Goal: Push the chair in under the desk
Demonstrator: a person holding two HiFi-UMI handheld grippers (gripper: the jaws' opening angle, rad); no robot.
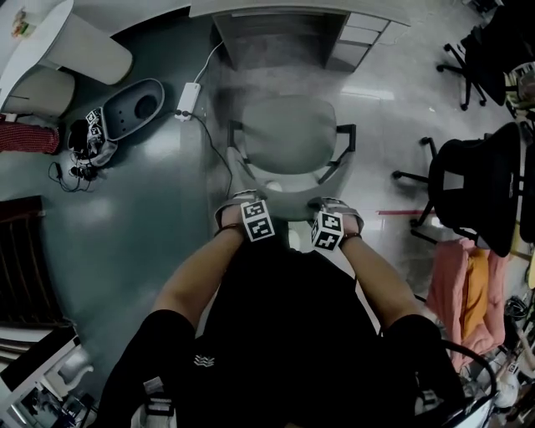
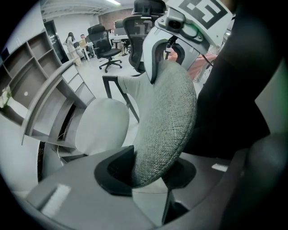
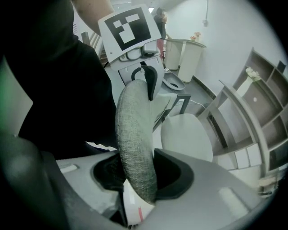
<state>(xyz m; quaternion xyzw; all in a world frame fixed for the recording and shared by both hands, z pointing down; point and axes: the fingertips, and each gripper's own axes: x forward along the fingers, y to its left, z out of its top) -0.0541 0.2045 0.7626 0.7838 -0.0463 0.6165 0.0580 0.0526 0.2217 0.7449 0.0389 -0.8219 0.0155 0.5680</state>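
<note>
Head view: my left tongs (image 2: 146, 175) and right tongs (image 3: 139, 175) are clamping the chair (image 1: 288, 138) backrest (image 2: 166, 117). It is sitting short of the counter (image 1: 251, 7), so I judge most pushing is remaining.

The chair (image 1: 288, 138) stands just near of the desk (image 1: 276, 10). The left gripper (image 1: 244, 207) and right gripper (image 1: 336, 211) sit side by side on the chair's near edge. A power strip (image 1: 187, 102) lies left of the chair. A second chair (image 1: 481, 188) stands well to the right.

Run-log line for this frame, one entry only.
left tool: shut on backrest | right tool: shut on backrest | seat: not yet under desk
</note>
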